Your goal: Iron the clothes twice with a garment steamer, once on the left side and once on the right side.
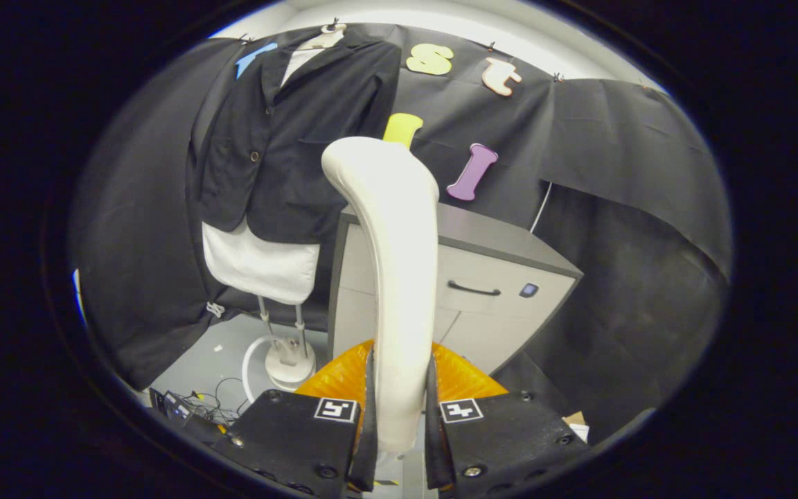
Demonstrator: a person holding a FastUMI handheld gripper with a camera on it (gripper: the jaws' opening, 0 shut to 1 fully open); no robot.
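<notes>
A cream garment steamer stands upright between my fingers, and my gripper is shut on its handle; both pads press its sides. Its curved head rises ahead of me. Beyond and to the left, a dark jacket hangs over a white mannequin torso on a stand with a round white base. The steamer head is apart from the jacket, off its right edge.
A grey cabinet with a dark drawer handle stands behind the steamer, to the right of the mannequin. An orange item lies just behind my fingers. Loose cables and a small box lie on the floor by the stand.
</notes>
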